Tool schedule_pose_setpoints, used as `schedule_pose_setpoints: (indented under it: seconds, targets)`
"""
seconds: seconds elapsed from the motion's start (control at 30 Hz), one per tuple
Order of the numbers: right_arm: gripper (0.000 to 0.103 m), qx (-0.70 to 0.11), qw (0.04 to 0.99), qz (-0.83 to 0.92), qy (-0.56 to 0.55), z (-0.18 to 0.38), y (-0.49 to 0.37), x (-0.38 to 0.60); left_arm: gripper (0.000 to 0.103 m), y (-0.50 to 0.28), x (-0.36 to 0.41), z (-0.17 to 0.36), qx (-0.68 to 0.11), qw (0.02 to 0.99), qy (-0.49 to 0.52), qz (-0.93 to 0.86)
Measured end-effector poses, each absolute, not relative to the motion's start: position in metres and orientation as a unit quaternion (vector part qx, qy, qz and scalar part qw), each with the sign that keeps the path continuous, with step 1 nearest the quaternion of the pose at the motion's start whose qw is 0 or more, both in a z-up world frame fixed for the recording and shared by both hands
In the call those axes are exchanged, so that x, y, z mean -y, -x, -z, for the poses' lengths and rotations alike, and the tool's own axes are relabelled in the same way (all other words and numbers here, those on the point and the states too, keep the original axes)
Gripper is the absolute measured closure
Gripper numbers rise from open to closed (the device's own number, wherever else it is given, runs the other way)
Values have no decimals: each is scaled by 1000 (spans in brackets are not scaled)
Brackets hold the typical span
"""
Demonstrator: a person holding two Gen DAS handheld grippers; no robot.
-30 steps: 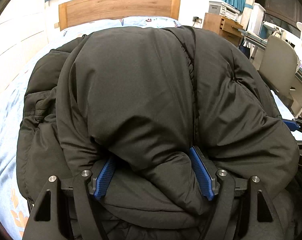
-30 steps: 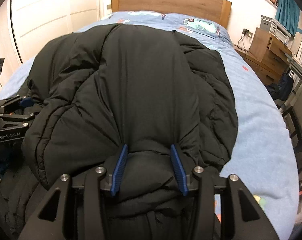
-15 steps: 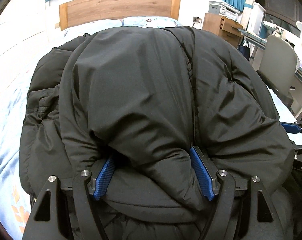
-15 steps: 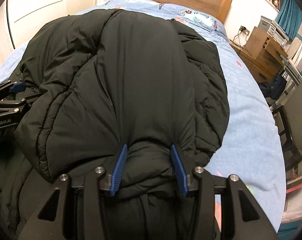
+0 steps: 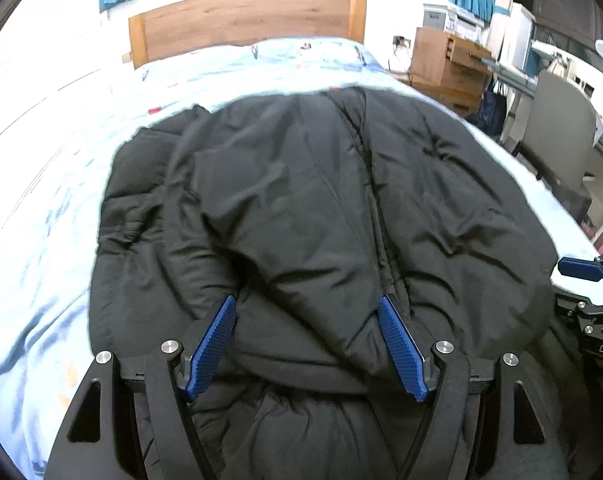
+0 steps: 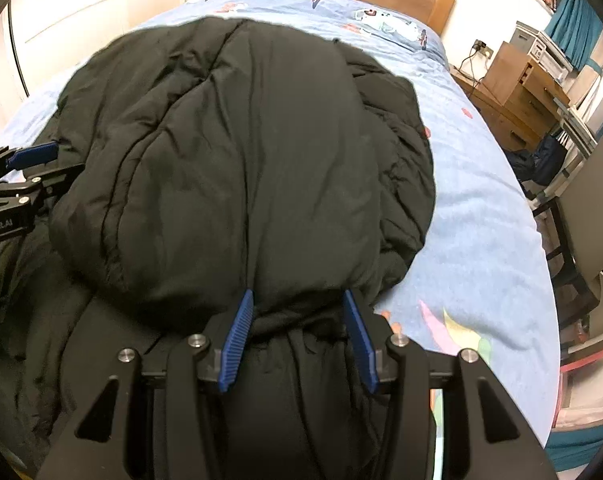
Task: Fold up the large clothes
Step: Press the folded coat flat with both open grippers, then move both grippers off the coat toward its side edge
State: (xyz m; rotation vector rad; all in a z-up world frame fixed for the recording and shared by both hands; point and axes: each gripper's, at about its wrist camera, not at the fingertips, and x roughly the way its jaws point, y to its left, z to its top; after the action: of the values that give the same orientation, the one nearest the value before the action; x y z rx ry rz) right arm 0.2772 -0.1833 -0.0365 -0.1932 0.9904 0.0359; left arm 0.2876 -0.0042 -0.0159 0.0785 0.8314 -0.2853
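Note:
A large black puffer jacket lies on the light blue bed, doubled over itself. My left gripper is shut on a thick bunched fold of the jacket at its near edge. My right gripper is shut on another bunched fold of the jacket further right. Both hold the folded layer over the layer beneath. The right gripper shows at the right edge of the left wrist view, and the left gripper at the left edge of the right wrist view.
A wooden headboard stands at the far end of the bed. A wooden bedside cabinet and a grey chair stand on the right. White wardrobe doors are on the left. Bare sheet shows right of the jacket.
Both grippers have drawn back and up with the jacket still held. More bare sheet now shows between the jacket's far edge and the headboard. The view is slightly blurred by motion.

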Motion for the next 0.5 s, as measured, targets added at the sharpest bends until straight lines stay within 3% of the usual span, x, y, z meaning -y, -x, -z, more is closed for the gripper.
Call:
schedule_pose_setpoints:
  seconds: [0.2, 0.5]
  targets:
    - [57, -435, 897, -22, 76, 11, -278, 184, 28, -289, 4, 0, -382, 912, -22, 147]
    - [54, -456, 887, -31, 63, 55, -299, 195, 27, -302, 27, 40, -413, 900, -51, 133]
